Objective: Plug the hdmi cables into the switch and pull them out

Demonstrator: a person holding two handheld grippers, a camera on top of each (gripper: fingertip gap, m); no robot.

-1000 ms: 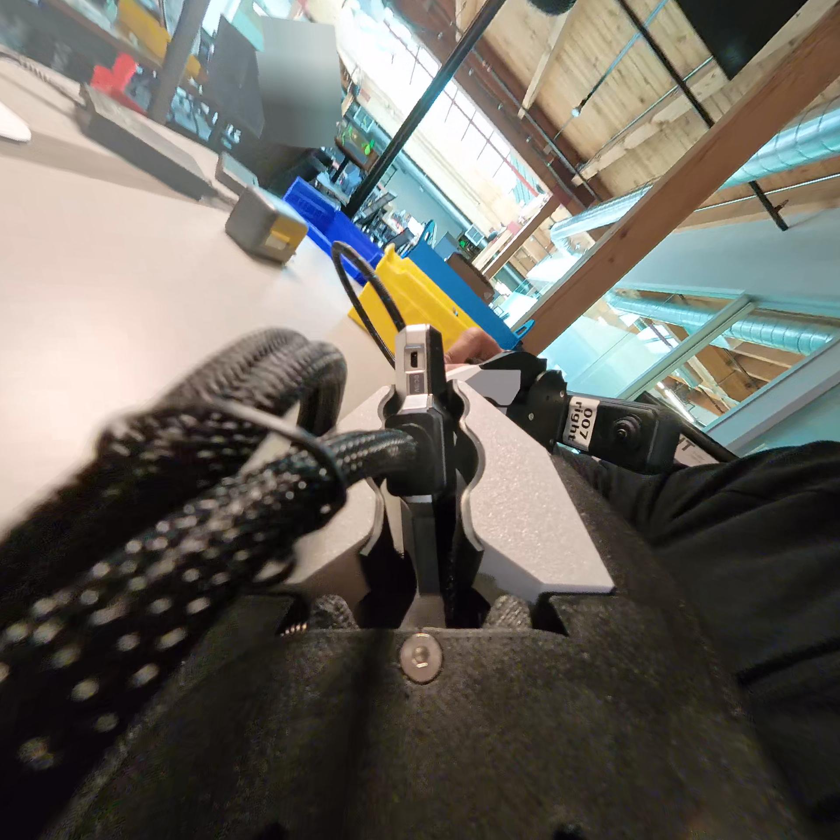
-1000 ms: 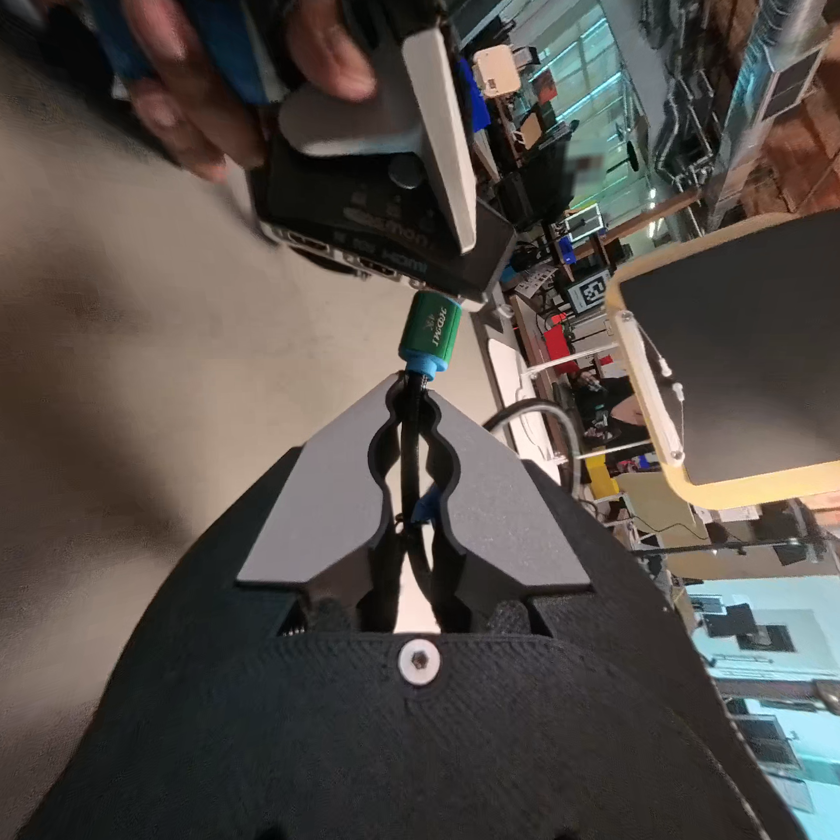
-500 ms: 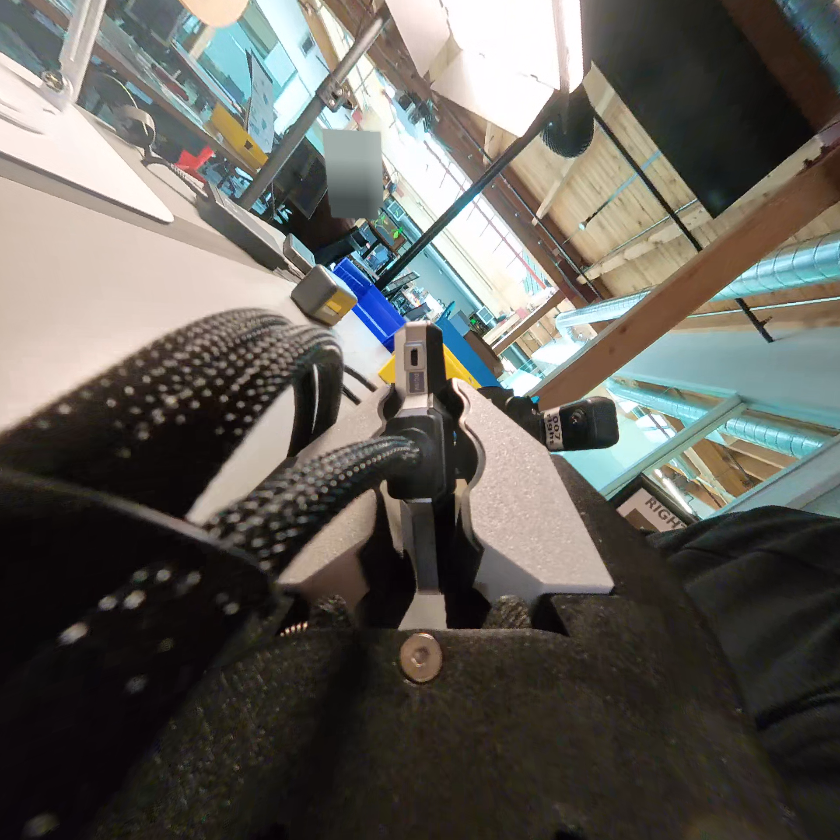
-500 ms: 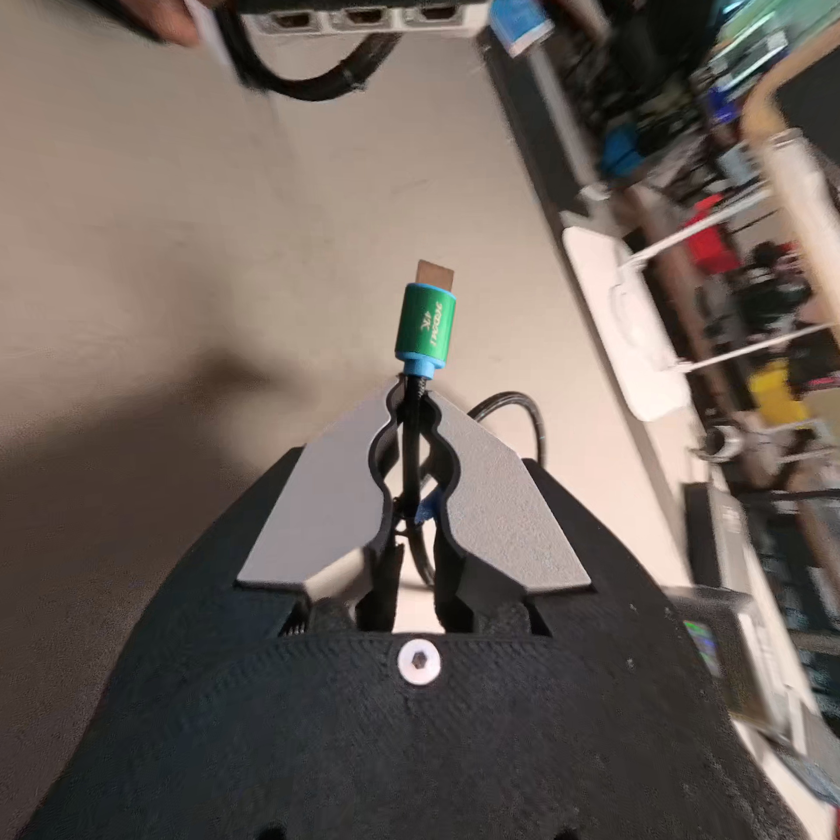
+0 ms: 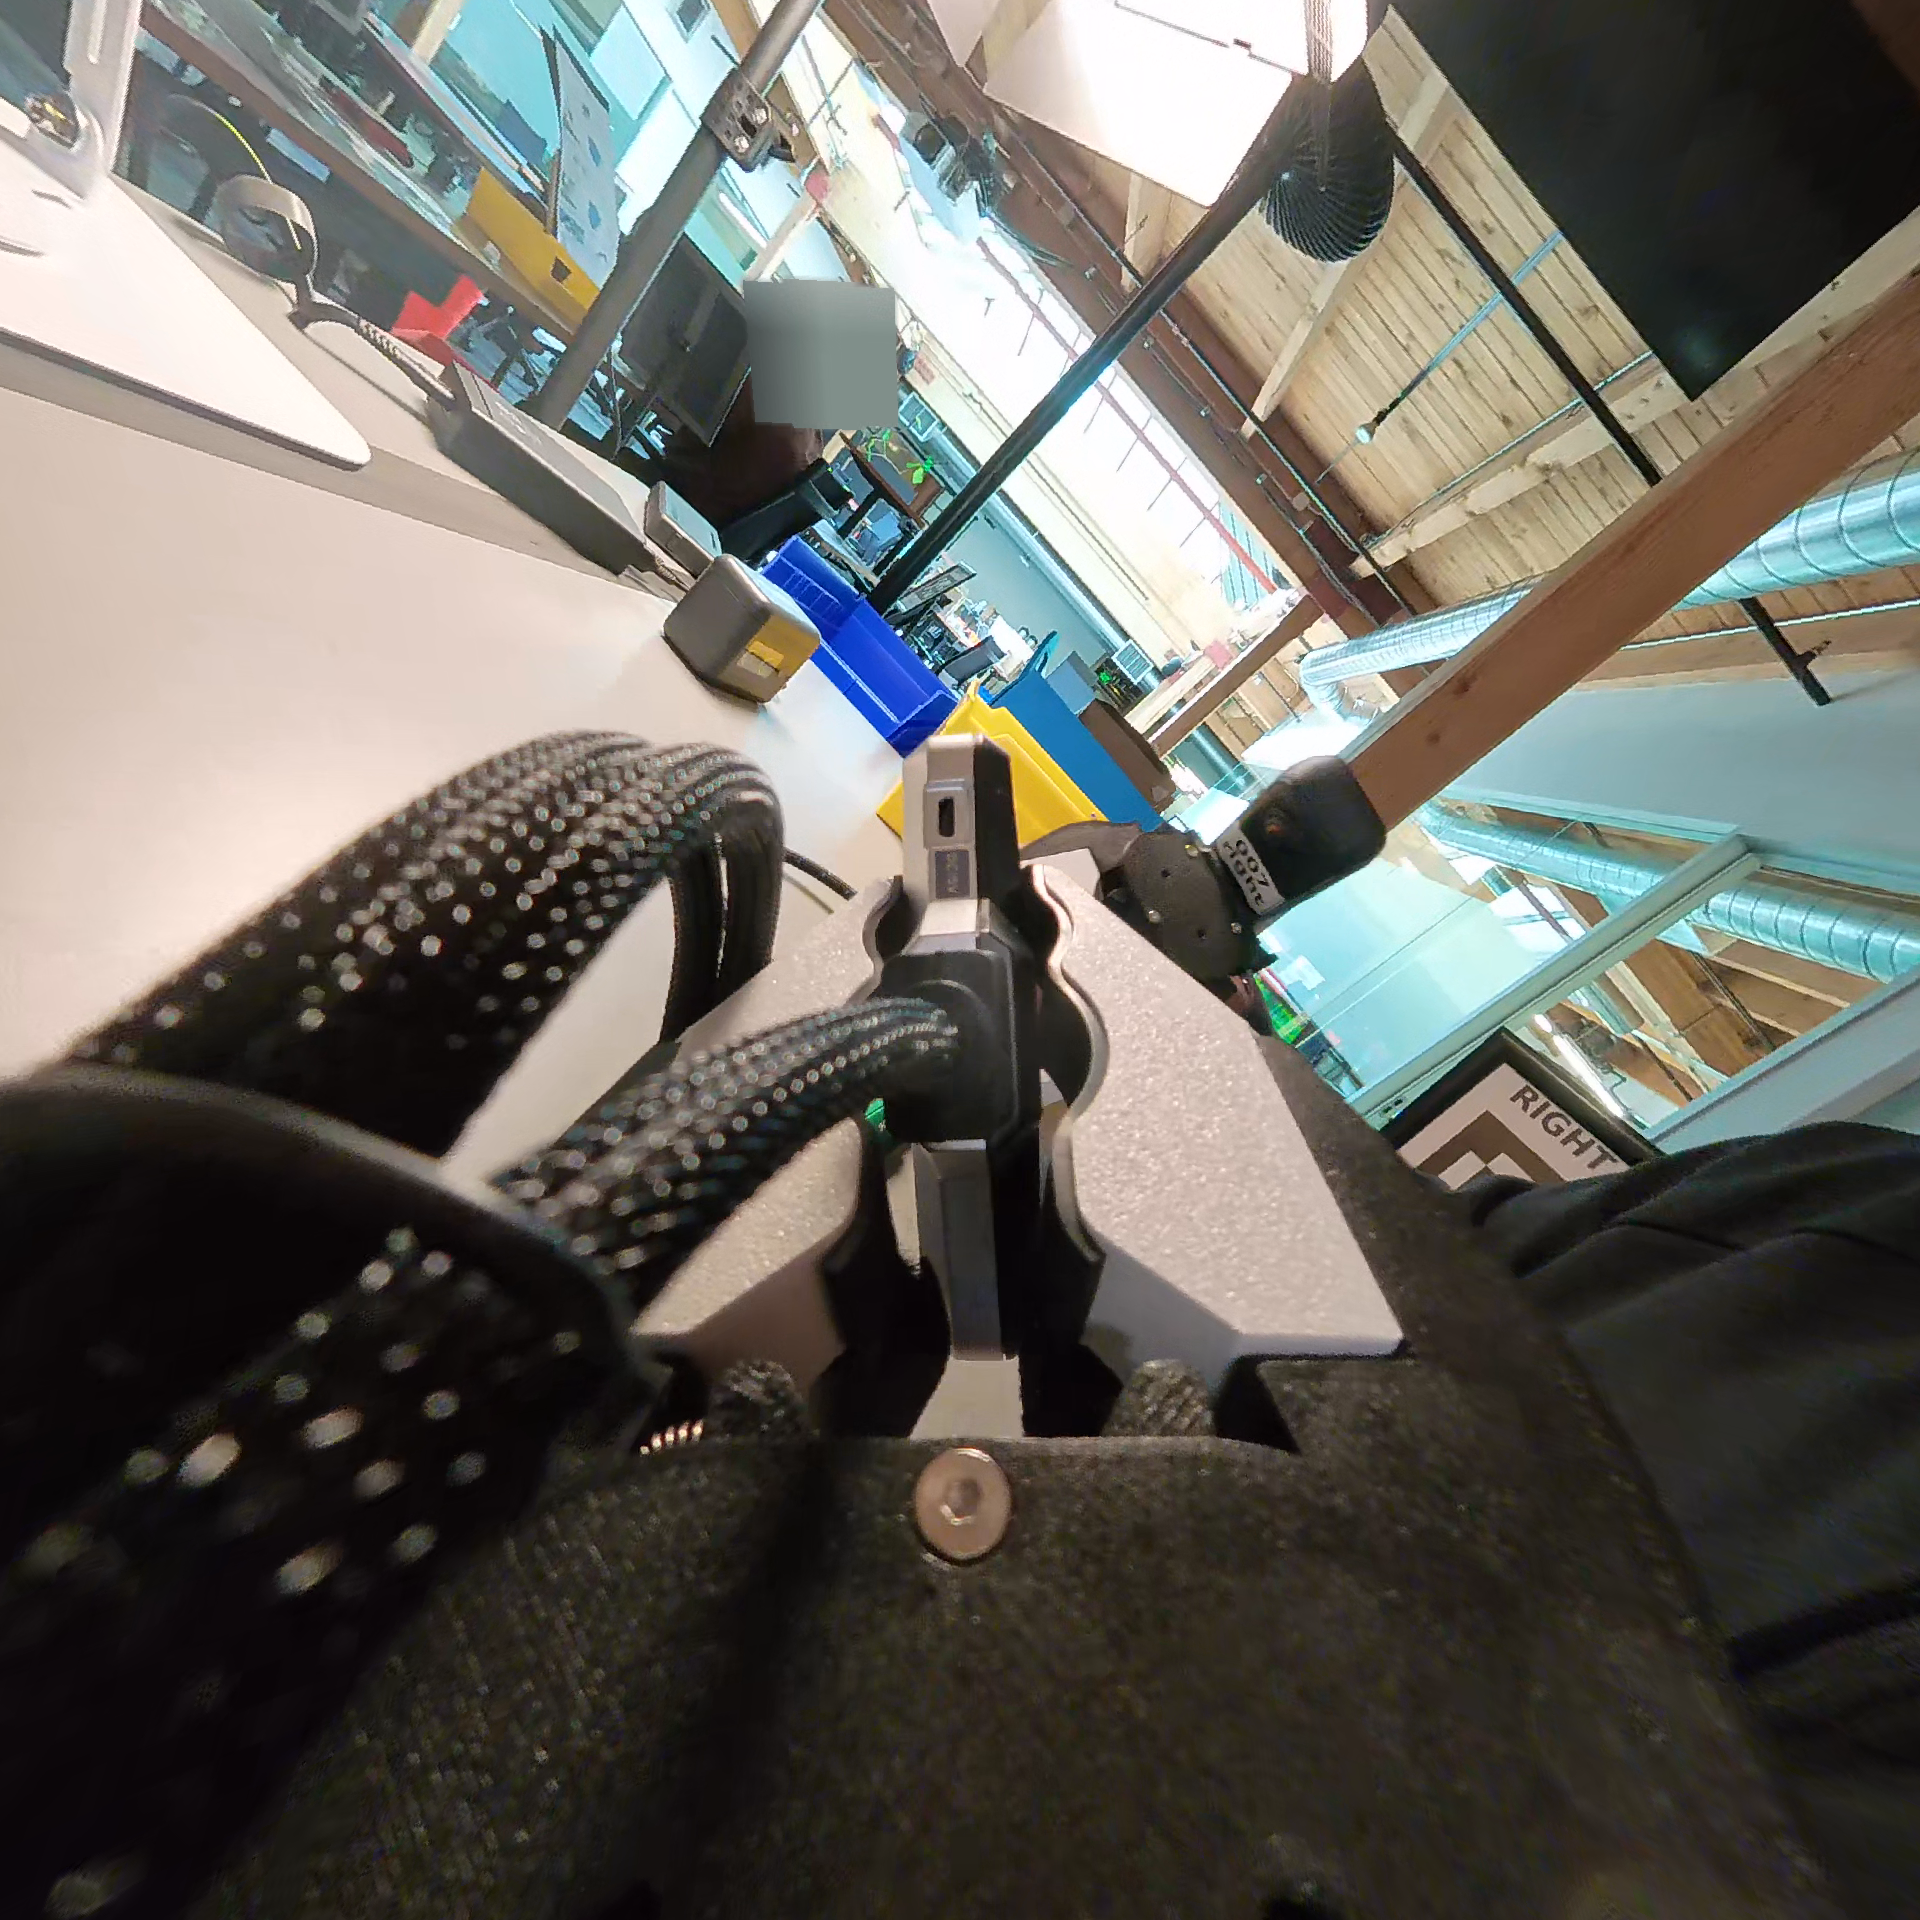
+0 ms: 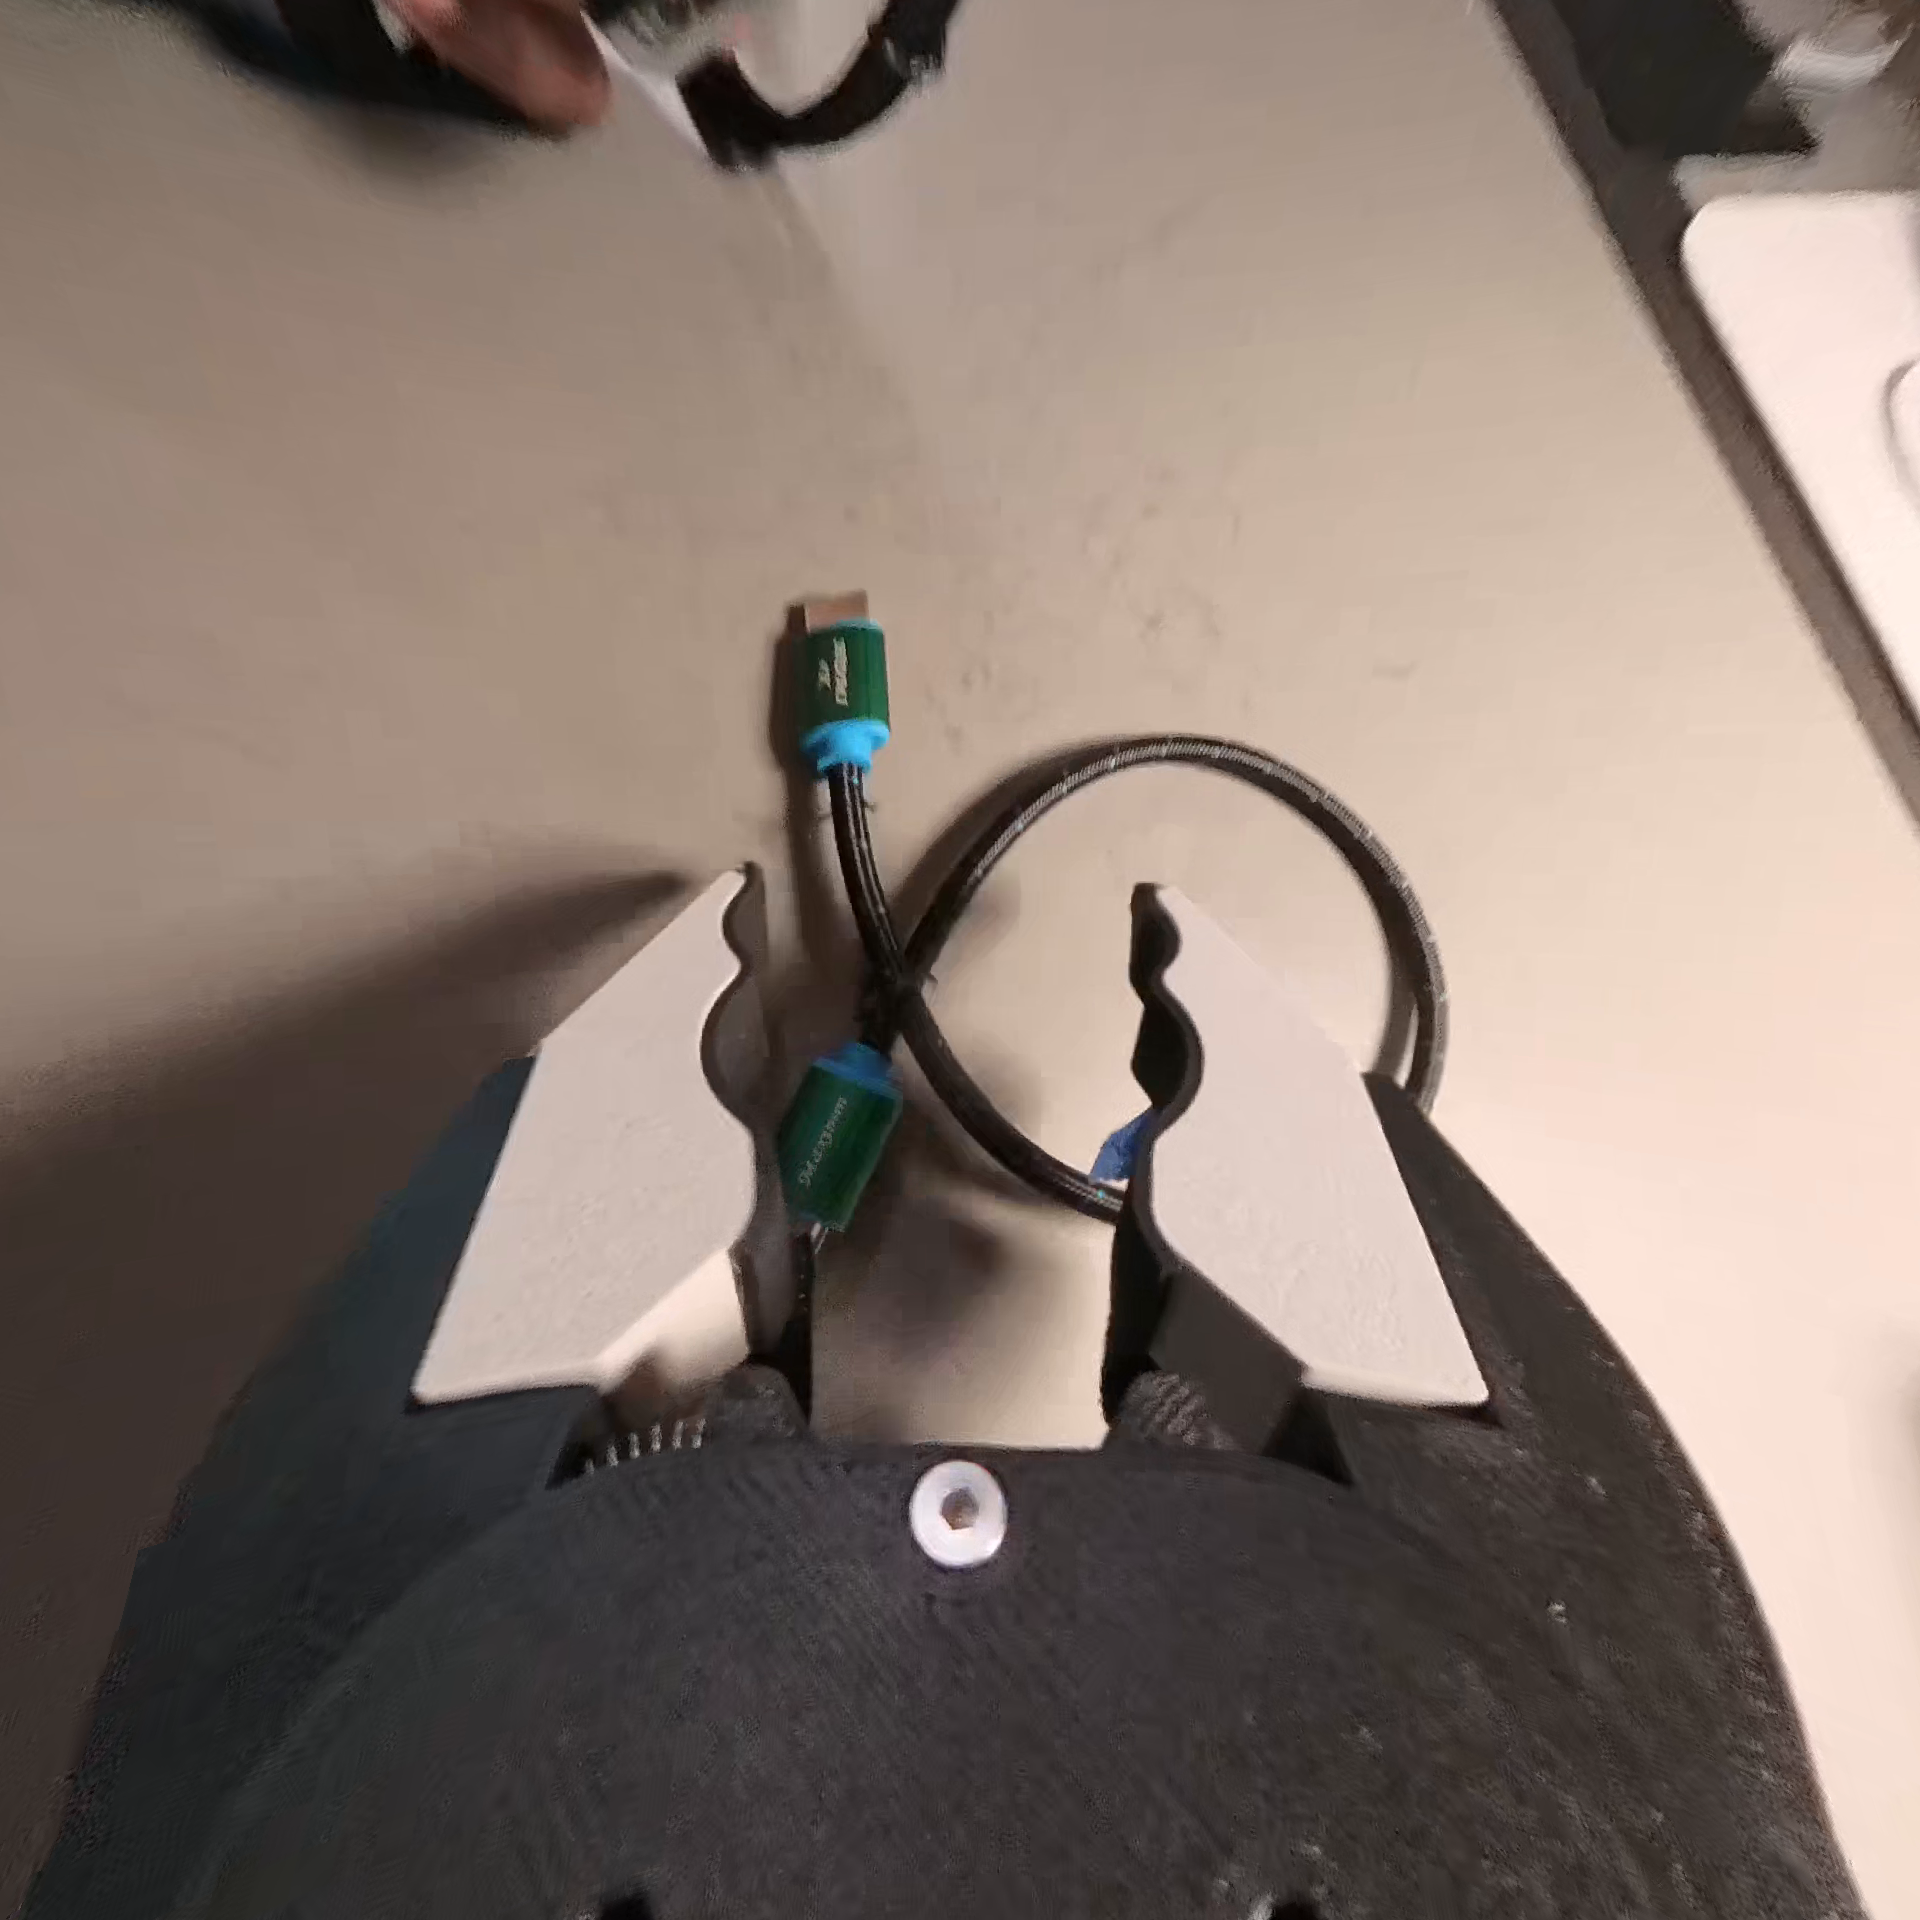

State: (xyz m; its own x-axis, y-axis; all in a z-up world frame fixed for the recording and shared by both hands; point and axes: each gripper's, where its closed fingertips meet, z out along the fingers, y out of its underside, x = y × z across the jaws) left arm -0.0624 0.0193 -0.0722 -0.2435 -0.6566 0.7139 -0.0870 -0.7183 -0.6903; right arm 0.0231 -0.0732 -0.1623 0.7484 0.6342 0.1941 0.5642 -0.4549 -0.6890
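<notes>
In the left wrist view my left gripper [image 5: 964,906] is shut on the slim grey and black switch [image 5: 943,805], held edge-on above the table. A thick black braided cable [image 5: 717,1091] is plugged into its left side and loops back. My right gripper [image 6: 943,883] is open just above the beige table [image 6: 416,468]. A short black HDMI cable [image 6: 1299,790] lies loose there. One green plug [image 6: 834,681] lies ahead of the fingers. The other green plug [image 6: 836,1153] lies between them, near the left finger [image 6: 644,1091]. The right gripper also shows far off in the left wrist view [image 5: 1216,883].
A white flat base [image 6: 1829,343] and a dark strip lie at the table's right side. A grey and yellow box [image 5: 740,636], a black device [image 5: 520,436], and blue [image 5: 862,644] and yellow bins stand at the table's far edge. A hand [image 6: 509,52] and black cable blur the top. Left tips to right tips: about 15 centimetres.
The green plug came out of the switch. My right gripper carried it down to the table and opened, letting the short cable go. The left gripper has tilted while still holding the switch.
</notes>
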